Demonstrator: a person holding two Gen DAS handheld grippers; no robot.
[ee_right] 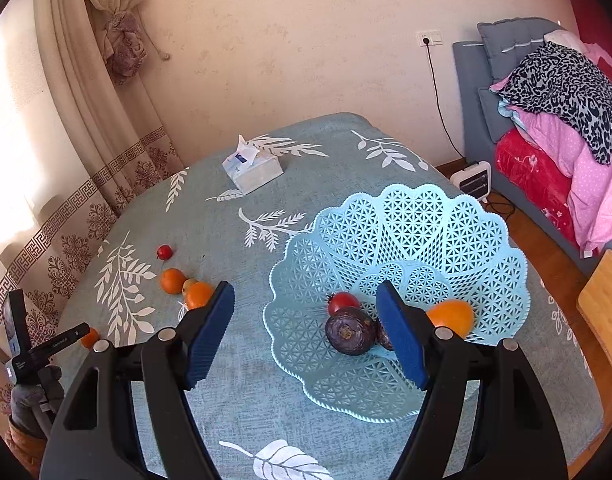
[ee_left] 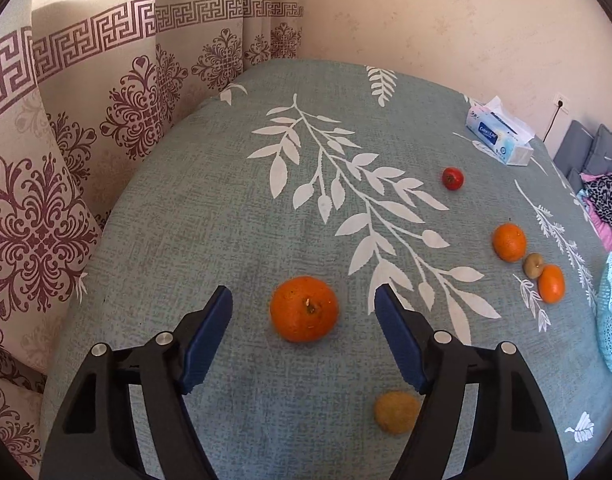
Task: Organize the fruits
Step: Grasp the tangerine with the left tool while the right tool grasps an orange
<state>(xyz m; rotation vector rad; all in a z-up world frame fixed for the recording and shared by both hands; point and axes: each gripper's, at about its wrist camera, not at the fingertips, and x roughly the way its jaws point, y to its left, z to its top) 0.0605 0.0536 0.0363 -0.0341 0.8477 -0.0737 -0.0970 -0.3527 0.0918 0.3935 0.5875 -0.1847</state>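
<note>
The left gripper (ee_left: 303,308), jaws spread and empty, hovers astride a round orange tangerine (ee_left: 304,309) near the tabletop's curtain-side edge, needing descent and closure; the right gripper (ee_right: 306,312) gapes empty over the pale-blue lattice plastic basket (ee_right: 418,216).

We see a big orange (ee_left: 304,309) lying stem-up on the table (ee_left: 209,208), with a small yellowish-brown fruit (ee_left: 396,412) near it. Farther off lie a small red fruit (ee_left: 452,178), then two more oranges (ee_left: 509,242) with a little brownish fruit (ee_left: 533,265) touching between them. In the pale blue lattice basket (ee_right: 418,224) sit a dark purple fruit (ee_right: 350,330), a red one (ee_right: 343,302) behind it, and an orange one (ee_right: 452,316).
</note>
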